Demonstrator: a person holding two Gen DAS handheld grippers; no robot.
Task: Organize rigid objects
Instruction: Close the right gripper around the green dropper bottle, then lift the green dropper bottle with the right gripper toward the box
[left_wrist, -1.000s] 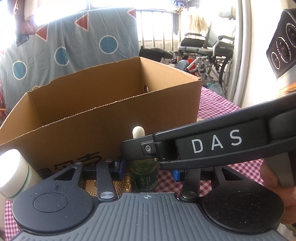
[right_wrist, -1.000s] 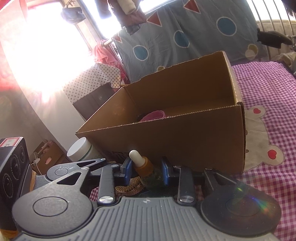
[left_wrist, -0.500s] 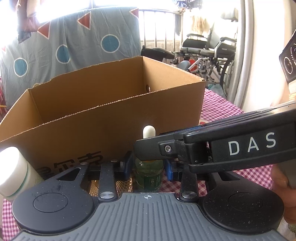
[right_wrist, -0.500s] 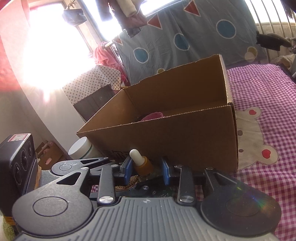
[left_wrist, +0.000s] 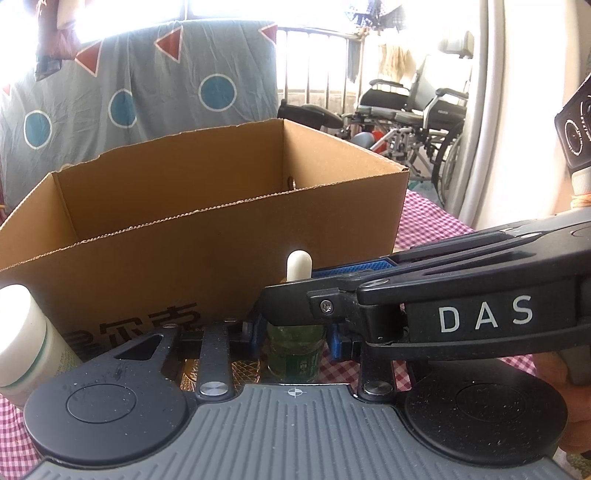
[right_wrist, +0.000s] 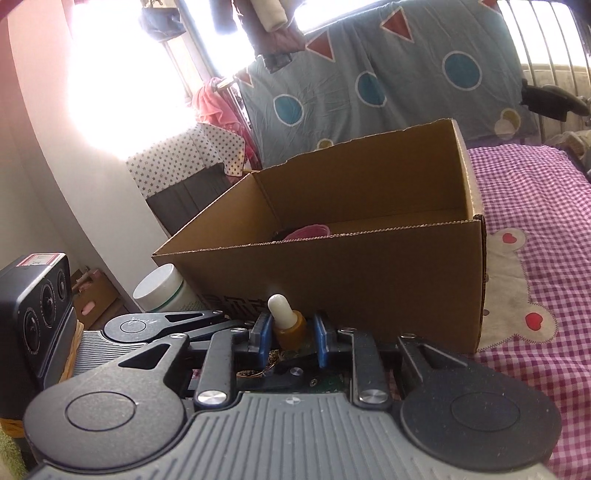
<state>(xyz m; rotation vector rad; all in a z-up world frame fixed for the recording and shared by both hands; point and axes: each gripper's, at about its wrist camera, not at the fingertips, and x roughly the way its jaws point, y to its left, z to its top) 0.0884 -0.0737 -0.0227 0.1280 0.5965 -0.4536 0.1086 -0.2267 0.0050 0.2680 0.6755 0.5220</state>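
Closest to me, my left gripper (left_wrist: 293, 334) has its blue pads on either side of the green glass body of a small dropper bottle (left_wrist: 294, 349) with a white rubber bulb, and its jaws are closing on it, the pads touching the glass. My right gripper (right_wrist: 290, 334) comes in across the left wrist view from the right side, and its blue pads flank the amber collar under that same bulb; its jaws are closing too, a slim gap showing beside the collar. The bottle stands upright on the pink-and-white checked cloth (right_wrist: 535, 206), just in front of the open brown cardboard box (left_wrist: 207, 236). A white round-lidded plastic jar (left_wrist: 22, 332) stands near the box's front left corner. Inside the box, a pink rim (right_wrist: 308, 232) shows above the front wall.
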